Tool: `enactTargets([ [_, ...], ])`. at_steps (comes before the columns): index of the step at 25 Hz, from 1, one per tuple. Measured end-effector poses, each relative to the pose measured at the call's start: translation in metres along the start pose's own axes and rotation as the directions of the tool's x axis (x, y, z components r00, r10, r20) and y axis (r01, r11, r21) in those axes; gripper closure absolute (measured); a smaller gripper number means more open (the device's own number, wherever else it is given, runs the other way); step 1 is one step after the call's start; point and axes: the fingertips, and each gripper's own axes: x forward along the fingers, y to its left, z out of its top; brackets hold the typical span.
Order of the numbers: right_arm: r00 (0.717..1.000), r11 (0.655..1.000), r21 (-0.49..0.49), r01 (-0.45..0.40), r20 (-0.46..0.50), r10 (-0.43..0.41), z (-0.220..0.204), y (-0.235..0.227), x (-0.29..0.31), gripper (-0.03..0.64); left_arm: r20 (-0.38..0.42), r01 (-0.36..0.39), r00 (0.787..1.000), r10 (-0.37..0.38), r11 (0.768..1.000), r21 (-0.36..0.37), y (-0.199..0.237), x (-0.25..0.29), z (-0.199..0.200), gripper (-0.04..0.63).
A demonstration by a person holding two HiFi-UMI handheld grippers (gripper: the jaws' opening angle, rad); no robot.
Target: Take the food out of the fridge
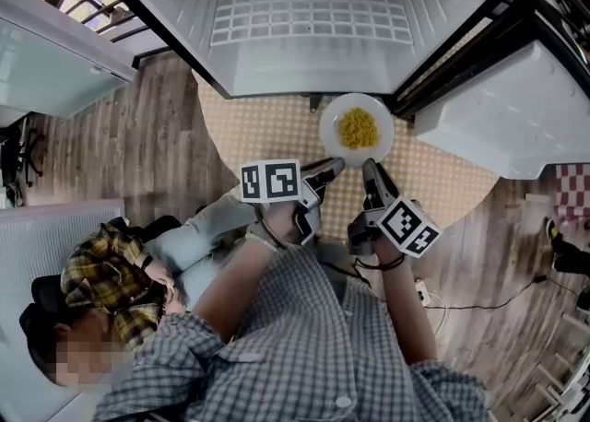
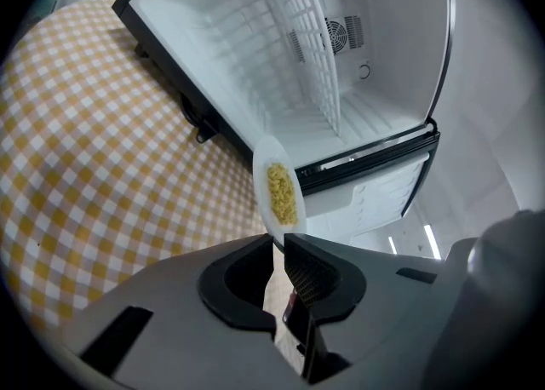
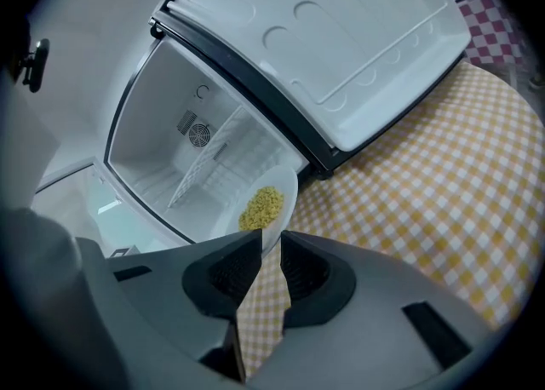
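Black jaws of the left gripper (image 2: 278,242) and right gripper (image 3: 271,239) stand nearly together, each pinching the near rim of the white plate (image 1: 330,114). The plate carries loose yellow food (image 1: 358,128) over the checked tablecloth (image 1: 258,125), outside the open fridge (image 1: 309,15). Judged rigid, light, breakable and slippery. The two rim grips suit it if it is kept level.

Bright even light, soft shadows, sharp focus; fisheye warp, dark vignetted corners
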Motion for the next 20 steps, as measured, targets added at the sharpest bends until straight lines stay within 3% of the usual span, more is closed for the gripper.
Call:
enactTargets([
  [14, 0.983, 0.99, 0.065, 0.123, -0.142, -0.113, -0.04, -0.046, 0.016, 0.554, -0.102, -0.103, 0.99, 0.096, 0.992, -0.069, 0.052, 0.018, -0.026, 0.543],
  [20, 0.973, 0.984, 0.071, 0.166, -0.171, -0.152, -0.049, -0.057, 0.02, 0.554, -0.17, -0.181, 0.969, 0.179, 0.984, 0.007, 0.066, 0.023, -0.034, 0.522],
])
